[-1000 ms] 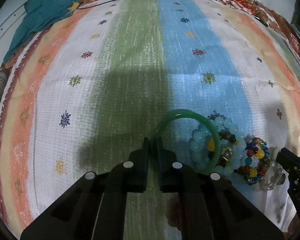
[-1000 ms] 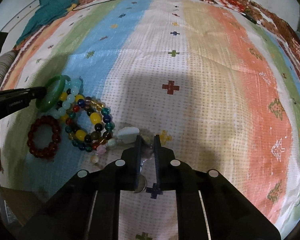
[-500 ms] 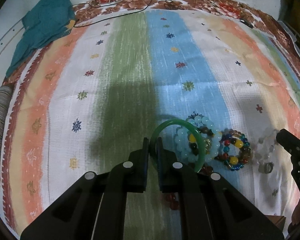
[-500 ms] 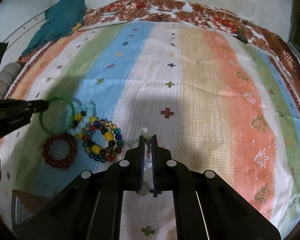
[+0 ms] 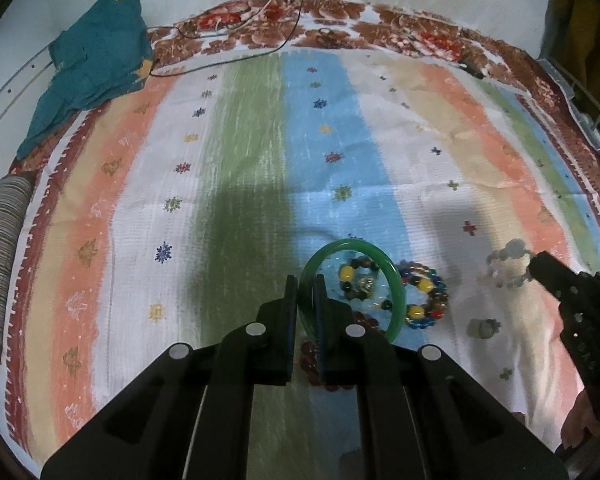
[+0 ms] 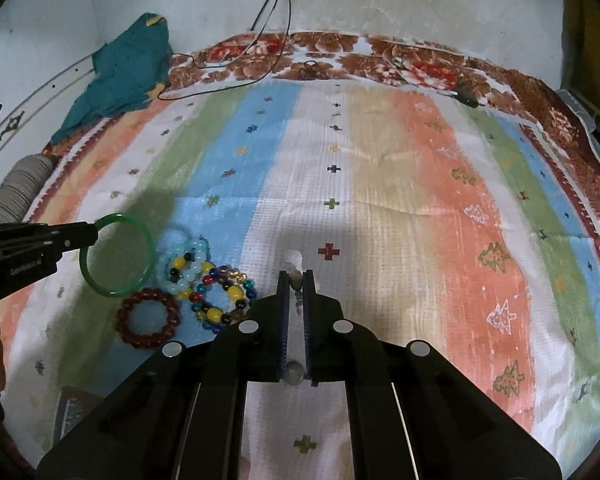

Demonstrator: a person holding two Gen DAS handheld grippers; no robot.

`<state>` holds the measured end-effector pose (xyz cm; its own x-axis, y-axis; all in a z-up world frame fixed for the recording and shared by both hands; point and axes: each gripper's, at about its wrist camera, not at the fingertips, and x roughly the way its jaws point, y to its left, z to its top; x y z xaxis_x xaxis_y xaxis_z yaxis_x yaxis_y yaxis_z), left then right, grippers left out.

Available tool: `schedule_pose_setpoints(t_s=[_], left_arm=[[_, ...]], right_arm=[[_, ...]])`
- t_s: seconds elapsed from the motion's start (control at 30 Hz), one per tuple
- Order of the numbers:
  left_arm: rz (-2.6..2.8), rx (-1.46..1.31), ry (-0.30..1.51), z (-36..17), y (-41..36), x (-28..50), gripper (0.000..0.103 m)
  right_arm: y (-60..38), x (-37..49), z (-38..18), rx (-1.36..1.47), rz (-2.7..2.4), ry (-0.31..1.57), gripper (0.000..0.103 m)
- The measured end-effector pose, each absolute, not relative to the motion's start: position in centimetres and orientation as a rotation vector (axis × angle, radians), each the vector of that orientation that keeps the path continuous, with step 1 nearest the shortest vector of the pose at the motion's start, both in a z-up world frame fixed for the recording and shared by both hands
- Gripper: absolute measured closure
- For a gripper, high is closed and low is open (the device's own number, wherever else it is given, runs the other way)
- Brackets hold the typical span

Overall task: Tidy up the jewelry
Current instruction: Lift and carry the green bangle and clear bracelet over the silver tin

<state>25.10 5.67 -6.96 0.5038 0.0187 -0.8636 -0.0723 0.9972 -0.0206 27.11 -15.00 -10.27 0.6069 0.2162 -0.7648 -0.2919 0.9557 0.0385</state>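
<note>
Your left gripper (image 5: 306,294) is clamped on the rim of the green bangle (image 5: 396,280), pinching it at the ring's 9 o'clock edge, so the hoop hangs clear above the striped bedspread (image 5: 240,168). Your right gripper (image 6: 296,280) is closed on the pale bead bracelet (image 5: 508,264), whose strand dangles from the jaws. Three bracelets lie on the bedspread in a touching cluster: the light-blue one (image 6: 184,268), the multicolour one (image 6: 224,300) at its 4 o'clock, and the dark-red one (image 6: 150,318) at its 7 o'clock.

Handling, by judgement: the bangle looks rigid, smooth and probably brittle, so it may slip or swing from a one-point pinch; grip square across the rim and set it down gently. The beaded bracelets look limp and light; take them across the strand, between beads, and expect them to sag and sway.
</note>
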Motion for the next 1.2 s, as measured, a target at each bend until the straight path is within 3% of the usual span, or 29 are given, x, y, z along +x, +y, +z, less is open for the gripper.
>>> schedule_pose_setpoints(t_s=[1.2], left_arm=[[-0.013, -0.105, 0.887, -0.8, 3.4, 14.9, 0.095]], right_arm=[[-14.9, 18.7, -4.3, -0.072, 0.354, 0.741, 0.096]])
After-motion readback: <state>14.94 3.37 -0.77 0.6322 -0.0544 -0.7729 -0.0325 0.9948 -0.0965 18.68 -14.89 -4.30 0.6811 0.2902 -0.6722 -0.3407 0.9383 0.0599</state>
